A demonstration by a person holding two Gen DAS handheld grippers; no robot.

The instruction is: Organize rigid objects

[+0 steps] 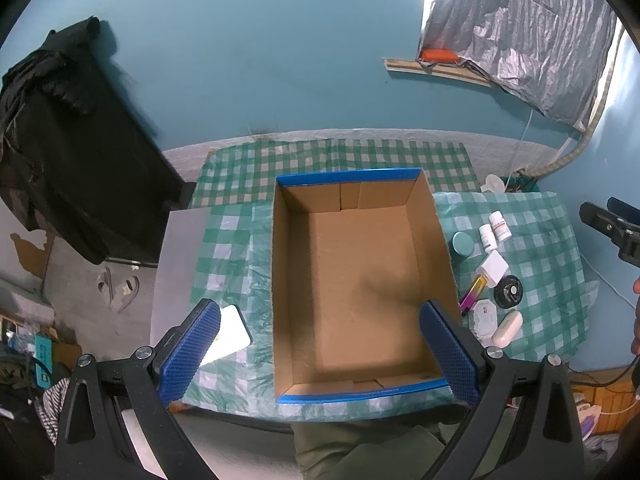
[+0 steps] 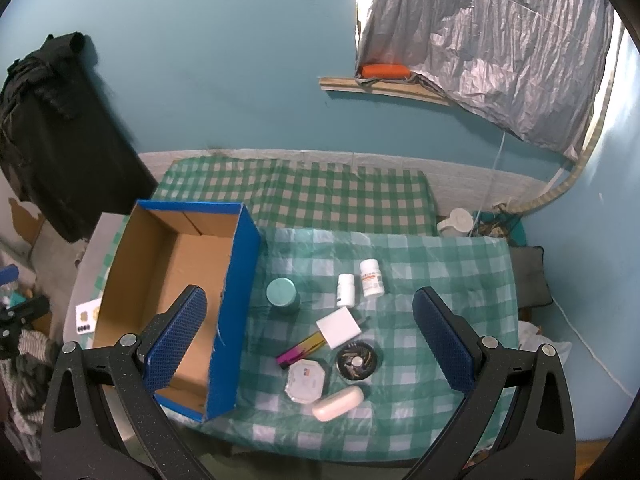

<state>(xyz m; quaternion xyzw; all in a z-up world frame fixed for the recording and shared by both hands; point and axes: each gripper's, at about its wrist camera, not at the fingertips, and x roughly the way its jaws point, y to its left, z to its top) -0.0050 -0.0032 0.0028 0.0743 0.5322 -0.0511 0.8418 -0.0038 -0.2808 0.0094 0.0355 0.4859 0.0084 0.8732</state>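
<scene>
1. Hovering over the desk, both tongs are spread wide with nothing between their blue pads.
2. The left tongs hang above an open box; its bare cardboard floor fills the gap between the pads.
3. Just behind the left pad of those tongs lies a white card, on the checked cloth outside the box.
4. The right tongs hang over a cluster of small things lying between their pads, on the cloth to the right of the box.
5. Farthest from the right tongs stand two white bottles, side by side and upright, with a teal jar to their left, near the box's blue wall.
6. Nearer lies a white block, a pink-and-yellow lighter tucked against its left corner.
7. Closer still sit a black round dish and an octagonal white tin, near each other.
8. Nearest the tongs lies a cream oval case, just below the tin.
9. At the right edge of the left view, the right tongs and part of a hand show.
</scene>
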